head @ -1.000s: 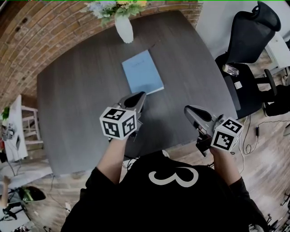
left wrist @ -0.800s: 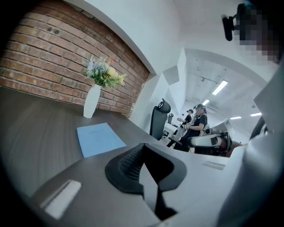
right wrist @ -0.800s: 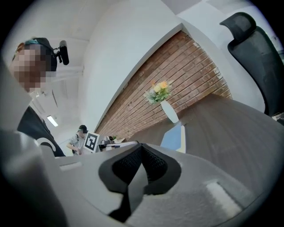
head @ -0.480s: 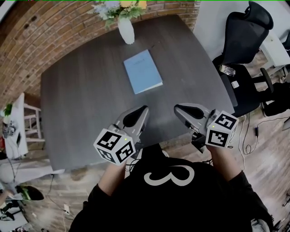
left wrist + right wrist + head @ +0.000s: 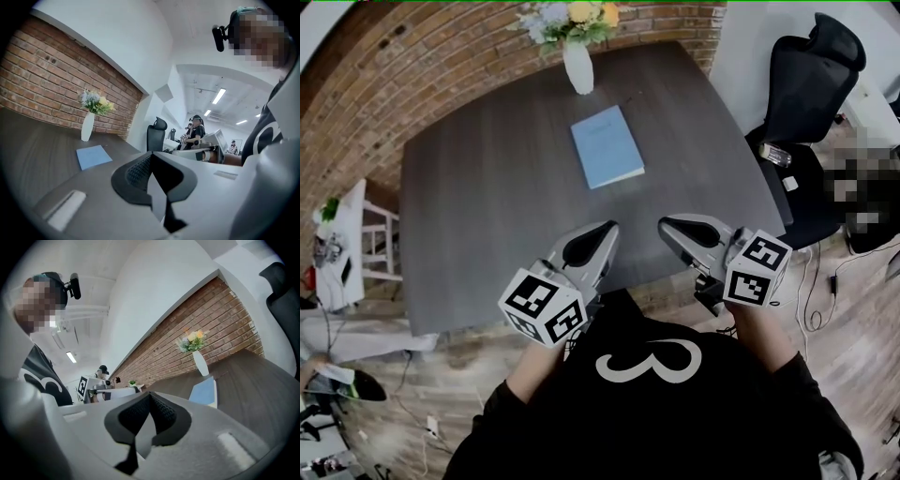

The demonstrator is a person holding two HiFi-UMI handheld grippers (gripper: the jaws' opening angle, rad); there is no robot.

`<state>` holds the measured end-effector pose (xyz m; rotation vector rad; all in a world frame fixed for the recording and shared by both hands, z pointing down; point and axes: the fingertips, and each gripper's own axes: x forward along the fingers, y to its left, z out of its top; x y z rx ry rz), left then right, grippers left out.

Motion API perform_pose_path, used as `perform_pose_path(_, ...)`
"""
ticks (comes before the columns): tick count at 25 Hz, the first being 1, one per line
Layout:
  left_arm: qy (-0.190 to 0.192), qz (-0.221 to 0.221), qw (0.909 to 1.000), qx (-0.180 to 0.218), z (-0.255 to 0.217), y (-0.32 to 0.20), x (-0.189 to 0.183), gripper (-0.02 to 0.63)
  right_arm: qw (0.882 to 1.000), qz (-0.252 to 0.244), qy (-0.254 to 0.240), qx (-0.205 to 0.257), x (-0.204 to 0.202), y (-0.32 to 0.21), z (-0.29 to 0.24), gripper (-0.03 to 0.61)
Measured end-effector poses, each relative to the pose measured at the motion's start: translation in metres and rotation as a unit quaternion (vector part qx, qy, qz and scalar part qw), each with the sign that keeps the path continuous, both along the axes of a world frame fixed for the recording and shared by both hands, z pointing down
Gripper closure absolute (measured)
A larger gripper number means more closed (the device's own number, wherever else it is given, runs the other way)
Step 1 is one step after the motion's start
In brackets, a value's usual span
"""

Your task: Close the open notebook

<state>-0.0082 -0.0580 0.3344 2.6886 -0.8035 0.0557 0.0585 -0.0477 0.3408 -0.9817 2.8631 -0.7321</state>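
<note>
The notebook [image 5: 607, 146] lies flat on the dark table [image 5: 487, 197] with its light blue cover up, closed, towards the far side. It also shows small in the left gripper view [image 5: 93, 156] and in the right gripper view [image 5: 204, 392]. My left gripper [image 5: 609, 228] and right gripper [image 5: 666, 225] hang side by side over the table's near edge, well short of the notebook. In both gripper views the jaws meet at their tips, left [image 5: 149, 155] and right [image 5: 150, 394], with nothing between them.
A white vase [image 5: 579, 70] of flowers stands at the table's far edge, just beyond the notebook, against a brick wall. A black office chair [image 5: 806, 84] stands off the table's right side. People sit at desks in the background of the left gripper view.
Both grippers have drawn back towards my body and closer together, the left one farthest. The notebook has stayed closed in the same place.
</note>
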Motion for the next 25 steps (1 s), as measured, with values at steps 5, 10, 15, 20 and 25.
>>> perform_pose_path(5,-0.005,-0.003,0.9999,0.010,-0.004,0.008,-0.001,0.595,1.000,-0.003,-0.004,0.003,-0.003,0.004,-0.006,0.578)
perform_pose_path(10,-0.002,-0.011,0.9996,0.025,-0.010,0.010,-0.005,0.595,1.000,-0.005,-0.001,0.010,-0.008,0.008,-0.011,0.577)
perform_pose_path(15,0.016,-0.005,0.9996,0.024,-0.019,0.012,-0.006,0.595,1.000,0.000,0.006,0.010,-0.007,0.009,-0.014,0.577)
perform_pose_path(20,0.015,-0.007,0.9997,0.018,-0.013,0.006,-0.006,0.595,1.000,0.003,0.008,0.006,-0.007,0.006,-0.010,0.578)
perform_pose_path(25,0.014,-0.005,0.9998,0.011,-0.014,0.001,-0.010,0.595,1.000,0.005,0.007,0.009,-0.009,0.001,-0.016,0.577)
